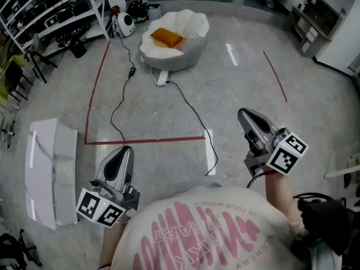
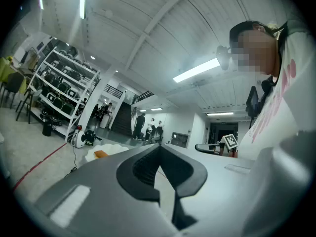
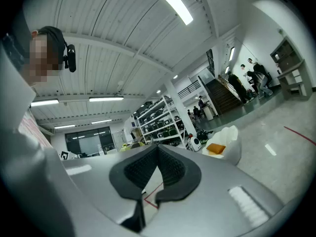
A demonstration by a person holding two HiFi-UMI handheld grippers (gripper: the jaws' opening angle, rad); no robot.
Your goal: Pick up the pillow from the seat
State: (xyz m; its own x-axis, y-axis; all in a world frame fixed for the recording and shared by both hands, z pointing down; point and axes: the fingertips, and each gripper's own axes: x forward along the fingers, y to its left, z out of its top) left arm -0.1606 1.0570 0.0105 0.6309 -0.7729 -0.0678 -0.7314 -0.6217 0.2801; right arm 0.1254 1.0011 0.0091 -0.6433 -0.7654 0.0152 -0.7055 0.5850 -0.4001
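Observation:
An orange pillow (image 1: 166,37) lies on a white shell-shaped seat (image 1: 191,45) far ahead on the grey floor. The same pillow (image 2: 100,153) shows small in the left gripper view, and the pillow (image 3: 216,148) on the seat (image 3: 231,141) appears in the right gripper view. My left gripper (image 1: 123,153) is held low at the left, near my body, jaws shut and empty. On the other side, my right gripper (image 1: 245,116) is also shut with nothing in it. Both are far from the seat and tilted upward.
A black cable (image 1: 190,109) runs from the seat across the floor toward me. Red tape lines (image 1: 146,141) mark the floor. A white folded board (image 1: 49,170) lies at the left. Shelving (image 1: 45,10) with gear stands at the back left. People stand far off (image 2: 146,126).

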